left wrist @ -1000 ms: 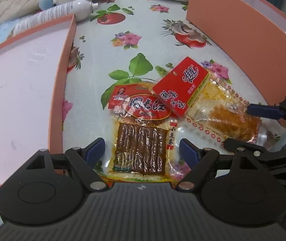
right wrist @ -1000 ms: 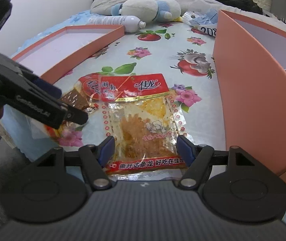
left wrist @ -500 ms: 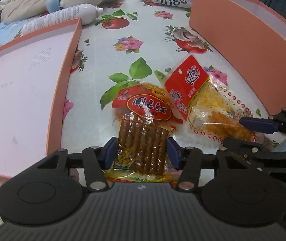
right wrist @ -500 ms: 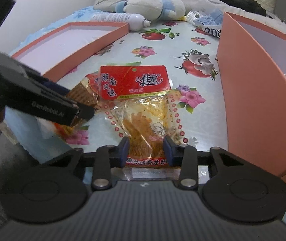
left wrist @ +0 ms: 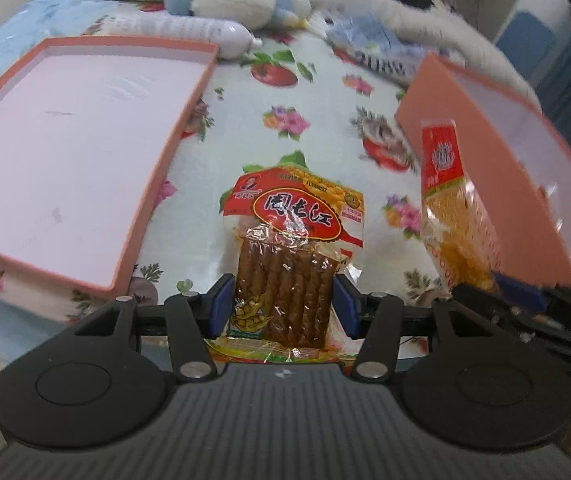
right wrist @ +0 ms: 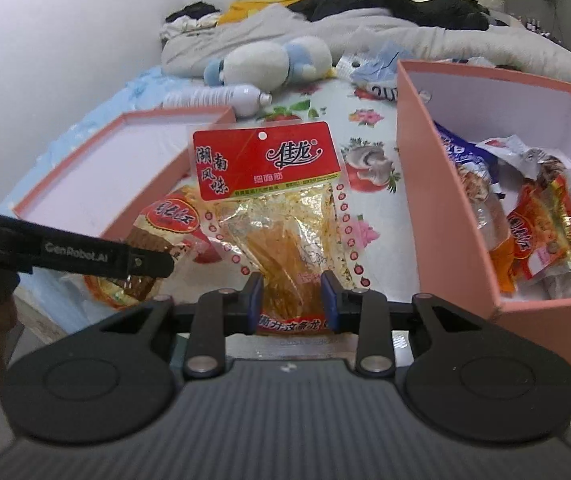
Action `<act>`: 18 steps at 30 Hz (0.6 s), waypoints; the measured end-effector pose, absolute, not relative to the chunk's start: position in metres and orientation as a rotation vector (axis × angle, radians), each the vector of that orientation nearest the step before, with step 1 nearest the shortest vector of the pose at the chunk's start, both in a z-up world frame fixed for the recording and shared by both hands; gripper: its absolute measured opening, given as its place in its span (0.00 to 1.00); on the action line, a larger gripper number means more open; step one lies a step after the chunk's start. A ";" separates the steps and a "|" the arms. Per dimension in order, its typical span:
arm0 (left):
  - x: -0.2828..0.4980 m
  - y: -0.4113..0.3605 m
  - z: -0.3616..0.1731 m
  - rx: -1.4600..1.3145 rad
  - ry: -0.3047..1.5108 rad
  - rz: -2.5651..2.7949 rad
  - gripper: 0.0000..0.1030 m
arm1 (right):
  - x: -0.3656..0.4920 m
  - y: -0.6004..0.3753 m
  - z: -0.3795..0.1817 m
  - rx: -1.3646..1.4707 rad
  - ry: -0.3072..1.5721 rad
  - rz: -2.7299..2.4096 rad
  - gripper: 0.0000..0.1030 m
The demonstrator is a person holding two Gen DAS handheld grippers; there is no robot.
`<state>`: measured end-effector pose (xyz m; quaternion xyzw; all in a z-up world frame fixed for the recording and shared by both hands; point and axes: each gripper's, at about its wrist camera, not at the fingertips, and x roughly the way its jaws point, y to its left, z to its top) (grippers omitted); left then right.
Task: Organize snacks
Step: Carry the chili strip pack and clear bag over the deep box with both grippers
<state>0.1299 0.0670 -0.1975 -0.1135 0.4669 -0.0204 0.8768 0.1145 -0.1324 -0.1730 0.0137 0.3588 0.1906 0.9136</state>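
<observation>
Cluttered bed; flowered cloth (left wrist: 245, 128) serves as work surface. Open box (right wrist: 497, 304) at right edge holds several snack packets (right wrist: 537, 224). Shallow lid (left wrist: 77, 152) at left edge holds nothing. Left gripper (left wrist: 281, 312) is closed on the brown stick pack (left wrist: 285, 280), raised over the cloth's near edge. Right gripper (right wrist: 291, 300) is clamped on the yellow strip pack (right wrist: 281, 224), lifted beside the box. Step in hand, as judged: carrying both packs. Next move calls for swinging each over the box rim, then releasing.
</observation>
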 end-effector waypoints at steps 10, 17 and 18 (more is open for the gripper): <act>0.095 0.064 -0.151 -0.322 0.906 -0.013 0.56 | 0.095 -0.144 -0.140 0.075 0.701 0.366 0.32; 0.073 0.043 -0.115 -0.290 0.820 -0.036 0.56 | 0.079 -0.161 -0.111 0.128 0.669 0.335 0.32; 0.072 0.040 -0.111 -0.287 0.810 -0.043 0.56 | 0.077 -0.163 -0.108 0.131 0.665 0.331 0.32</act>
